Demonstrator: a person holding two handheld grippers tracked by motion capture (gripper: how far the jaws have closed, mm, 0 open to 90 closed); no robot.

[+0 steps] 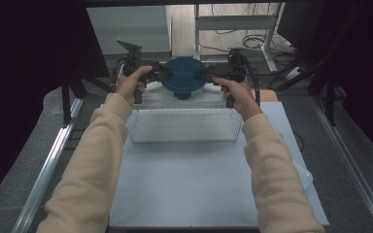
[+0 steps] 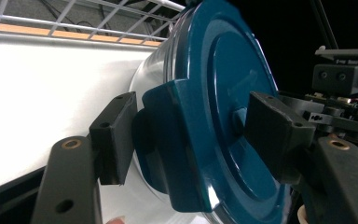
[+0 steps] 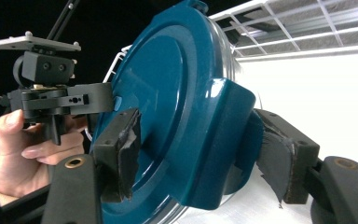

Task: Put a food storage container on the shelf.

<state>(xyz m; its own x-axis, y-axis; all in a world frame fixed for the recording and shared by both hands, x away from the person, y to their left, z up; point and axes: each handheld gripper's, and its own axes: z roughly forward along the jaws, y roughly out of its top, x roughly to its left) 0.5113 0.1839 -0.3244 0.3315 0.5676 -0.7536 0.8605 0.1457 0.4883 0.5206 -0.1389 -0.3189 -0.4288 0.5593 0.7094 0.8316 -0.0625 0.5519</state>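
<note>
Holding, item one: clear jar with teal lid, my left gripper and right gripper clamped on opposite lid tabs, above wire basket's far edge. Jar contents hidden.

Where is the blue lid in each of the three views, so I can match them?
High view: blue lid top centre, beyond the wire basket, between both grippers.
Left gripper view: centre right, its side tab between the jaws.
Right gripper view: centre, its side tab between the jaws.
Shared landmark: the wire basket.
</note>
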